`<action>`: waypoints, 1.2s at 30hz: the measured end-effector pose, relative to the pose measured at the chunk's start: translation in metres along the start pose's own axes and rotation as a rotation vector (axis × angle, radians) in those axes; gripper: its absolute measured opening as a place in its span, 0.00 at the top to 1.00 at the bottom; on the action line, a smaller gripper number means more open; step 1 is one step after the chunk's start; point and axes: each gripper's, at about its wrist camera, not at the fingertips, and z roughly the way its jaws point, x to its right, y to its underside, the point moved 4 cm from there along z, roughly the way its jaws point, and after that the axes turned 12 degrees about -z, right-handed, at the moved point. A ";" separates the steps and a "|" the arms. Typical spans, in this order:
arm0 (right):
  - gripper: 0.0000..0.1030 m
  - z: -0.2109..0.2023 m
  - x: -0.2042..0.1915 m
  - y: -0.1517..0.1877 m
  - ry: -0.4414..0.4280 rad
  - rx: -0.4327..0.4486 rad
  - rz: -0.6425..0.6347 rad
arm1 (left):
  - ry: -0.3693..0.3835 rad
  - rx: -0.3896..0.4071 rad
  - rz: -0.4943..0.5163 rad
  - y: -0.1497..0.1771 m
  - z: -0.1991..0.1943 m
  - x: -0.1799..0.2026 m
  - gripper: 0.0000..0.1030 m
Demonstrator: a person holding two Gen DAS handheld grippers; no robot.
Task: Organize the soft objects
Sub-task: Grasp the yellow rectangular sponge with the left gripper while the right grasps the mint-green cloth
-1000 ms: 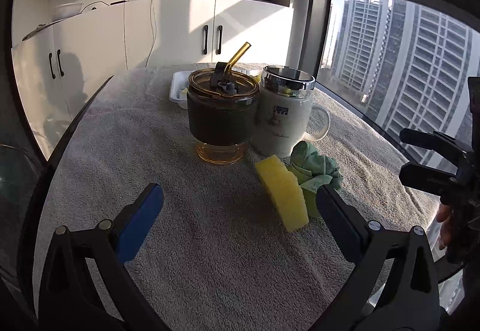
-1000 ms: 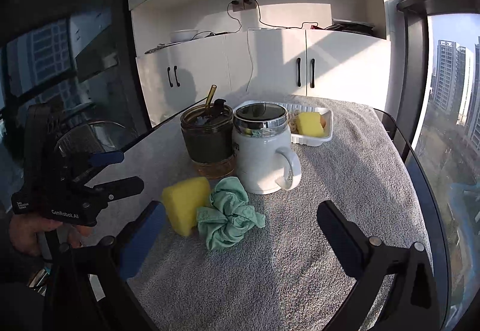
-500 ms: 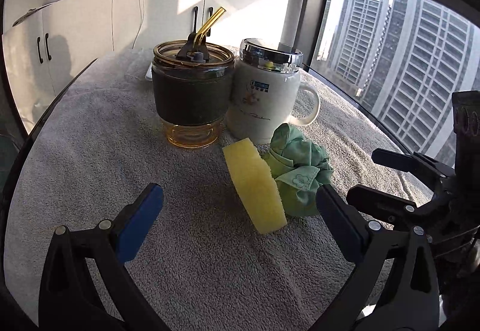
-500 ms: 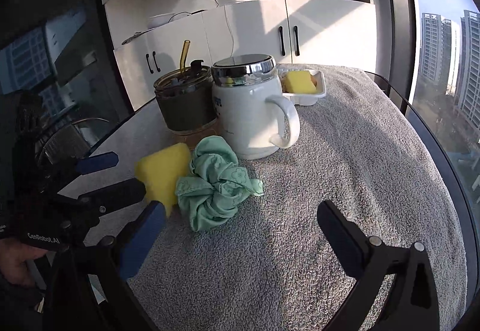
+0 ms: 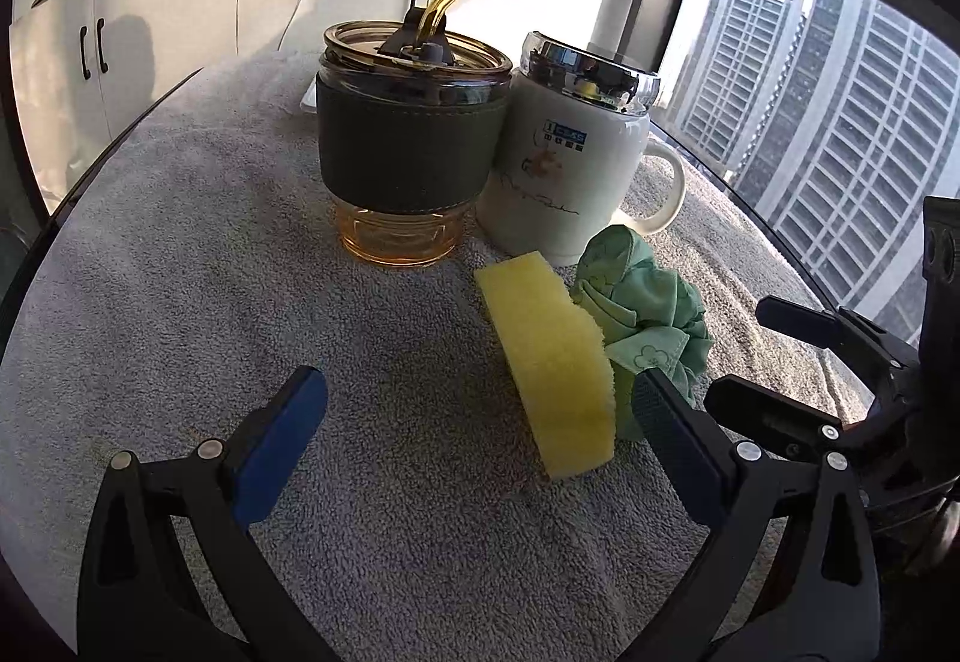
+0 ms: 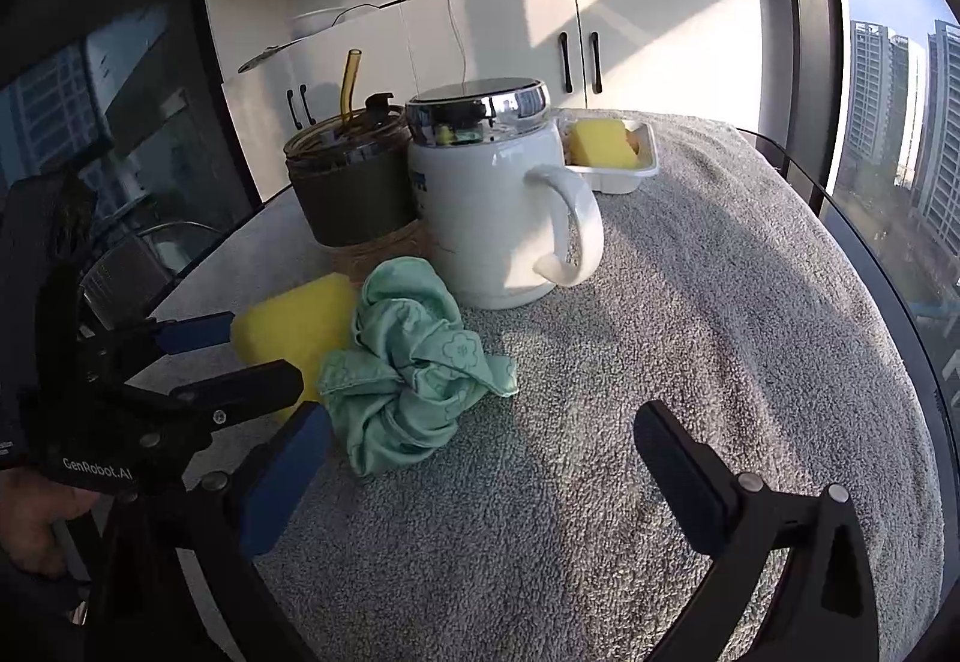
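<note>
Grey towel [image 5: 180,272]: yellow sponge [image 5: 555,362] touching green cloth [image 5: 645,320]; both tools spread.

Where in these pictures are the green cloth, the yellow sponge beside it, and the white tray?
green cloth [image 6: 414,368], right wrist view, middle of the crumpled folds
yellow sponge [image 5: 555,362], left wrist view, centre of its broad upper face
white tray [image 6: 624,174], right wrist view, near rim below the sponge it holds
</note>
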 end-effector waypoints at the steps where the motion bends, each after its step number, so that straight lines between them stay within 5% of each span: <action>1: 0.00 0.001 0.000 0.001 0.001 -0.005 -0.001 | -0.001 -0.002 -0.003 -0.002 0.002 -0.002 0.00; 5: 0.00 0.007 -0.001 0.003 0.000 -0.037 0.000 | 0.010 -0.007 -0.026 -0.005 0.006 -0.004 0.02; 7: 0.01 0.009 -0.001 0.005 0.000 -0.051 -0.002 | 0.021 -0.008 -0.027 -0.005 0.007 -0.004 0.16; 9: 0.02 0.010 -0.002 0.005 0.003 -0.055 -0.006 | 0.030 -0.020 -0.023 -0.004 0.009 -0.005 0.41; 22: 0.06 0.021 -0.021 -0.012 0.005 -0.066 -0.056 | 0.046 -0.048 -0.018 0.001 0.011 -0.007 0.53; 24: 0.07 0.024 -0.024 -0.014 0.001 -0.066 -0.059 | 0.045 -0.041 -0.007 0.000 0.009 -0.006 0.62; 36: 0.08 0.043 -0.032 -0.019 -0.041 -0.092 -0.041 | 0.020 -0.021 0.002 -0.001 0.006 -0.018 0.69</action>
